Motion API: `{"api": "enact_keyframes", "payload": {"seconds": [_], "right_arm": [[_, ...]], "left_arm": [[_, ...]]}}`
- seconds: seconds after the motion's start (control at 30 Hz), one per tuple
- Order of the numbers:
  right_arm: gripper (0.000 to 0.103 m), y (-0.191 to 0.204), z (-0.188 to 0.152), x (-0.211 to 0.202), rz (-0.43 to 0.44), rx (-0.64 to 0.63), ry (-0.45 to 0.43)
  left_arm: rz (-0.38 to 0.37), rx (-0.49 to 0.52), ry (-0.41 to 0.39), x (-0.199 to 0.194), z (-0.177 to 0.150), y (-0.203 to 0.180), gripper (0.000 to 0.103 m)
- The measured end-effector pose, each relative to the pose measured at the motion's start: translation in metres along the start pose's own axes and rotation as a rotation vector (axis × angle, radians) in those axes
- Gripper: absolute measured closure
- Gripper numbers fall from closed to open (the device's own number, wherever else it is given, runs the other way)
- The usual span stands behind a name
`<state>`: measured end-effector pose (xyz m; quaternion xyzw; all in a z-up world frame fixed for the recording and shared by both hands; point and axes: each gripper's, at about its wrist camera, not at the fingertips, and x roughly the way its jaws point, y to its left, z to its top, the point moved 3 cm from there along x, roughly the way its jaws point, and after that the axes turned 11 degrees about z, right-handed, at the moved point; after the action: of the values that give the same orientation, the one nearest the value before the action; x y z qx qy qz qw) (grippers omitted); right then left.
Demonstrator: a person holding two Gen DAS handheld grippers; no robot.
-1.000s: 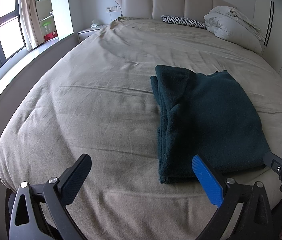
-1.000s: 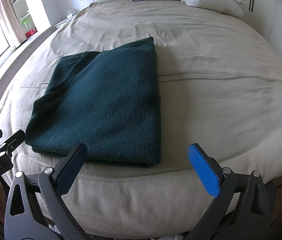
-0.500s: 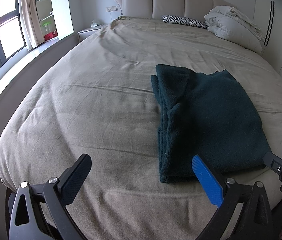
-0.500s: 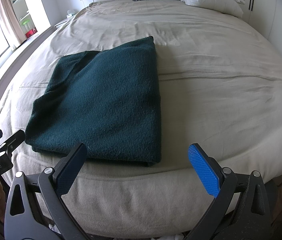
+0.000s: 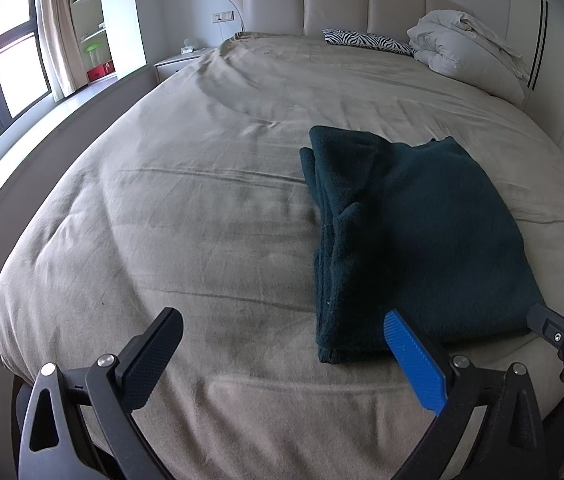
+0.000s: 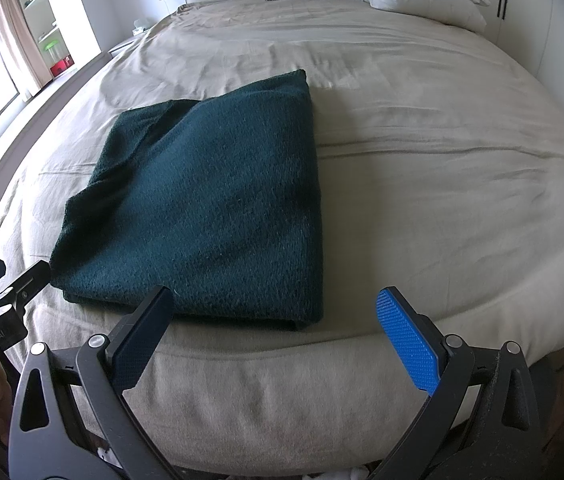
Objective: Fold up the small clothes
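Lying folded near the bed's [image 6: 441, 200] foot edge, dark green garment [image 6: 210, 208], left gripper [image 5: 282, 356] and right gripper [image 6: 274, 332] wide open, empty.

A wide bed [image 5: 186, 216] under a beige cover carries a folded dark green garment [image 5: 413, 236] near its front edge, a zebra-print pillow [image 5: 365, 40] and a white duvet bundle [image 5: 465, 52] far right

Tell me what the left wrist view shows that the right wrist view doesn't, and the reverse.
Left wrist only: the layered folded edge of the dark green garment, and the nightstand.
Right wrist only: the garment's smooth right edge and the bare bedspread beyond it.
Both: the folded garment flat near the bed's foot, zebra pillow, white duvet, and both tongs open and empty, left tongs, right tongs.
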<state>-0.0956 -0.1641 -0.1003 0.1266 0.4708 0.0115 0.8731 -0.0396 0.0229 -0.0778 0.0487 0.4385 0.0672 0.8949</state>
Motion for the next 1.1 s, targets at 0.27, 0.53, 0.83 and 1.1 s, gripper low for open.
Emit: {"api": "enact_keyframes", "payload": {"seconds": [0.27,0.53,0.83,1.1], "right_arm": [[0.0,-0.0012,-0.003,0.0017,0.003,0.0,0.005],[0.0,-0.002,-0.0036,0.0017,0.005,0.001,0.008],[0.0,-0.0036,-0.0034,0.0021,0.008,0.003,0.011],[0.0,-0.0038,-0.0036,0.0021,0.009,0.002,0.011]], "left_arm": [[0.001,0.001,0.001,0.0004,-0.0012,0.0004,0.0],[0.003,0.003,0.002,0.0008,-0.0008,-0.0006,0.0],[0.002,0.005,0.002,0.0015,-0.0023,-0.0003,0.0],[0.001,0.006,0.005,0.0027,-0.0037,0.0003,0.0]]}}
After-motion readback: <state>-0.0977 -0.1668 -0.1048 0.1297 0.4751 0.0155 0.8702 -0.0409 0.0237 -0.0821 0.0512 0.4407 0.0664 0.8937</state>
